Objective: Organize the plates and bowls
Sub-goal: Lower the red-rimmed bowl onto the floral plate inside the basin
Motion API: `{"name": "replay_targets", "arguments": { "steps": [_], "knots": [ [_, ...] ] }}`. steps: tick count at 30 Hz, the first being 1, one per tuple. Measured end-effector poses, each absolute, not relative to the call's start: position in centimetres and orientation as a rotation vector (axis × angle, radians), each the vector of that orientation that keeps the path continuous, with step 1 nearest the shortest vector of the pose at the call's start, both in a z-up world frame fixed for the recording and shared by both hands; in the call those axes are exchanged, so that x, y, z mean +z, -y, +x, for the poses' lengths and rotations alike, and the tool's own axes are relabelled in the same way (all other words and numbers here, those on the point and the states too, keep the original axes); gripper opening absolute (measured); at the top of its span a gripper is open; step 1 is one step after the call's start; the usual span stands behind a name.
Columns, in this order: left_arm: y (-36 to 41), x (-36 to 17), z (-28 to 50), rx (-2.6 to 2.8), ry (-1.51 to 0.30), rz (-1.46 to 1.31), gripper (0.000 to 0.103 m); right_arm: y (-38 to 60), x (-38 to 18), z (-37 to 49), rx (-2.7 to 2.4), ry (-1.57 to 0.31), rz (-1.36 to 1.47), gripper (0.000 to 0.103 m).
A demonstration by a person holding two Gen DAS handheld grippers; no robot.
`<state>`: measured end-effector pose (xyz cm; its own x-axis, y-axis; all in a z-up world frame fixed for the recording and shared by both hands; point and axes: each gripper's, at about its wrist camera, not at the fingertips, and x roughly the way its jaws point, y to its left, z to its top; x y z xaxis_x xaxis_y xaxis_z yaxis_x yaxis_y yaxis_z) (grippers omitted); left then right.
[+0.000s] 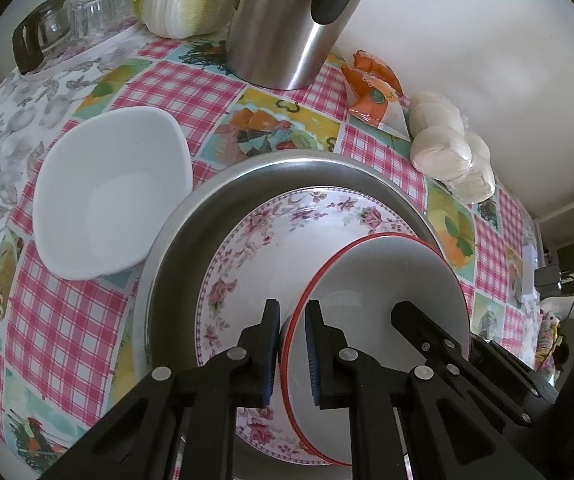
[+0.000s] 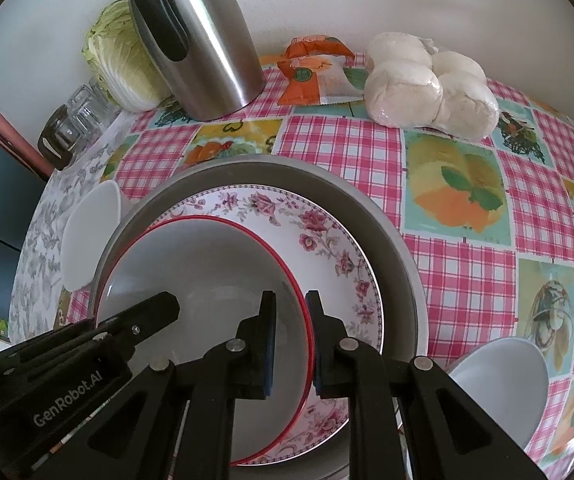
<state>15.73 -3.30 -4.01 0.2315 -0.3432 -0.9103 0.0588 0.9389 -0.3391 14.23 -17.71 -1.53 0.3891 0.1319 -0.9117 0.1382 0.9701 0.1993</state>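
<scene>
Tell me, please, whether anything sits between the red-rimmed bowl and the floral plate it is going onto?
Nothing visible does. The red-rimmed bowl, held at opposite edges by both grippers' jaws, sits directly over the floral plate inside the metal basin; the plate's exposed surface is bare.

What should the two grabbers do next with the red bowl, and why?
Probably open both and let go. The left gripper and right gripper pinch opposite rims of the red-rimmed bowl, which already seems nested in the floral plate.
</scene>
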Motion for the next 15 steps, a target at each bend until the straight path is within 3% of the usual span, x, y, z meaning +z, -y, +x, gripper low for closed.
{"name": "replay_targets", "arguments": {
  "steps": [15],
  "knots": [
    [3.48,-3.91,15.73,-0.274,-1.303,-0.232,0.016,18.04,-2.12,14.36,-0.009,-1.188,0.263,0.017]
  ]
}}
